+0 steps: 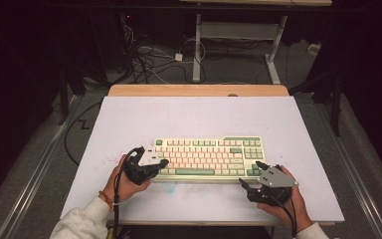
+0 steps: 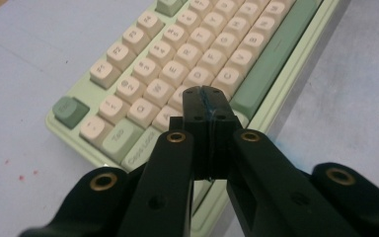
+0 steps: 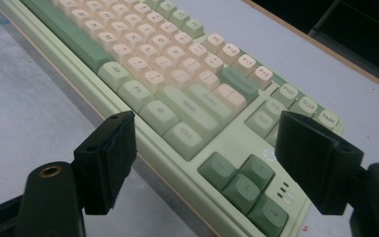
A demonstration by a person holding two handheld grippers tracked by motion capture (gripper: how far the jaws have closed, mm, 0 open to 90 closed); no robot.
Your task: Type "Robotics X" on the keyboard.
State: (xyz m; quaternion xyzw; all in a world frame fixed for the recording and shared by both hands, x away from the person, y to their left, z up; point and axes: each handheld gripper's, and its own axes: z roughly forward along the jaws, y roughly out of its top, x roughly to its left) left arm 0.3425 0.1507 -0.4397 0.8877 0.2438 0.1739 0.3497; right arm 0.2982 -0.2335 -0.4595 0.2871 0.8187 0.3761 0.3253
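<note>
A cream and green keyboard [image 1: 209, 157] lies across the middle of the white table. My left gripper [image 1: 165, 162] hovers at the keyboard's left front corner. In the left gripper view that gripper [image 2: 205, 98] is shut with nothing between its pads, its tip just above the letter keys near the Caps Lock key [image 2: 140, 148]. My right gripper [image 1: 252, 174] sits at the keyboard's right front corner. In the right gripper view it [image 3: 207, 131] stands open, its pads [image 3: 109, 158] wide apart on either side of the green arrow keys [image 3: 246, 182] and touching nothing.
The white table [image 1: 199, 114] has a wooden strip [image 1: 199, 90] along its far edge. Small red specks [image 1: 110, 159] mark the surface left of the keyboard. Beyond the table are floor cables [image 1: 149, 59] and the legs of another desk [image 1: 197, 50].
</note>
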